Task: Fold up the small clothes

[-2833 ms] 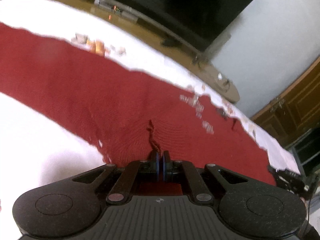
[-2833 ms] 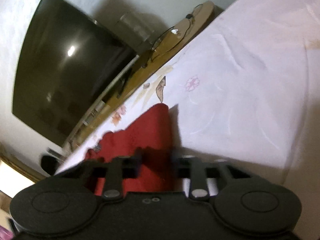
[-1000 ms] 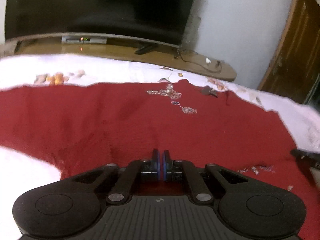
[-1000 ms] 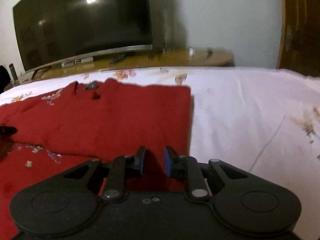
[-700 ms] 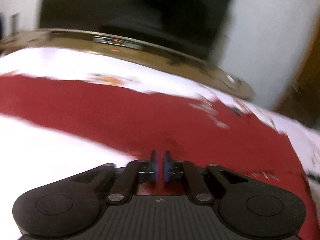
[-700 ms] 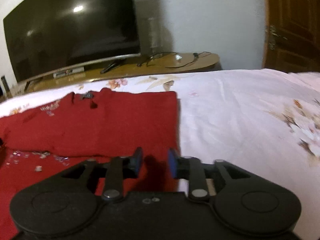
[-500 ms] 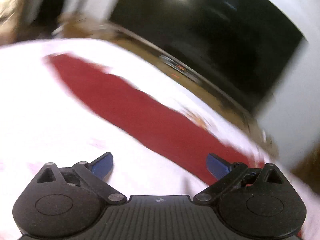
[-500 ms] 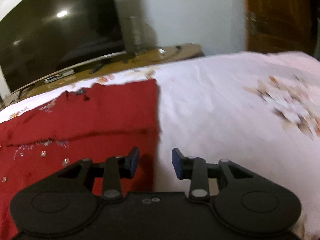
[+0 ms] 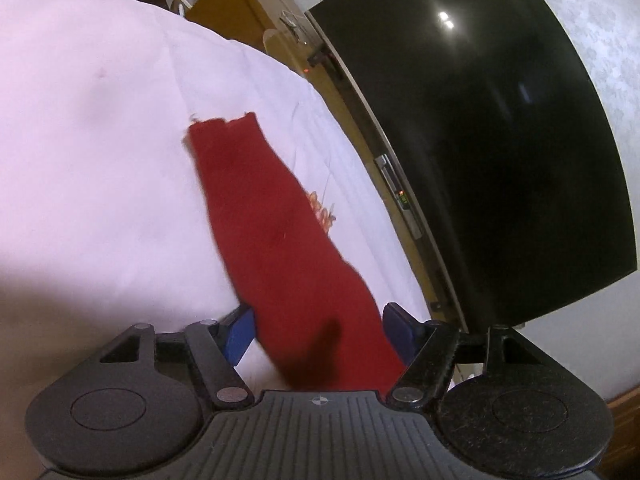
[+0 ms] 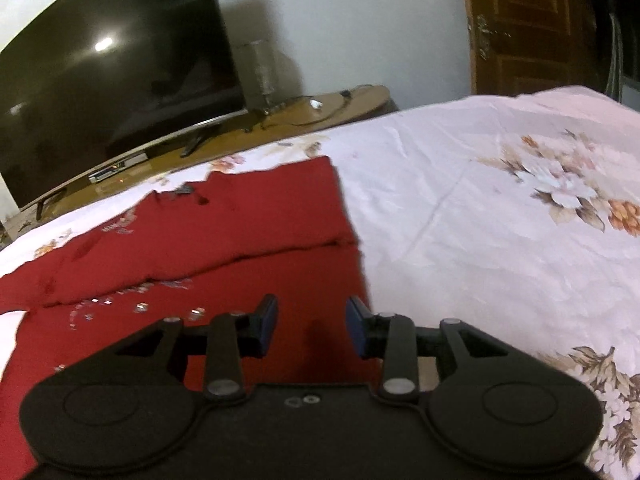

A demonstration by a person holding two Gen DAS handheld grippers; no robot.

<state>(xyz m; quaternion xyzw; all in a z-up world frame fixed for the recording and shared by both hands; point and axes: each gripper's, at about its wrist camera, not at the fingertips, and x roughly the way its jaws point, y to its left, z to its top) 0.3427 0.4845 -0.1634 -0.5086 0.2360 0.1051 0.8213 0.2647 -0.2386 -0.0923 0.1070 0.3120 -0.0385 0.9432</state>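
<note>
We see the left gripper (image 9: 318, 326) tilted sharply, looking along a red knit sleeve (image 9: 276, 232) that stretches away from it across the white floral bedsheet (image 9: 92, 128). The right gripper (image 10: 312, 324) sits nearly level, low over the near right part of the red knit garment with small silver beads (image 10: 248, 248).

In the right wrist view the garment lies flat on the sheet, with one layer folded over another so that a fold edge runs across its width; its right side is a straight edge against the bare bedsheet (image 10: 480, 216). Beads are scattered near that fold and by the neckline at the far side.

We find the left gripper's blue-padded fingers (image 9: 240, 334) spread wide, one either side of the sleeve, gripping nothing. The right gripper's jaws are also parted, over the cloth, and hold nothing. A large dark television (image 10: 104, 88) stands on a wooden stand (image 10: 320, 108) beyond the bed.
</note>
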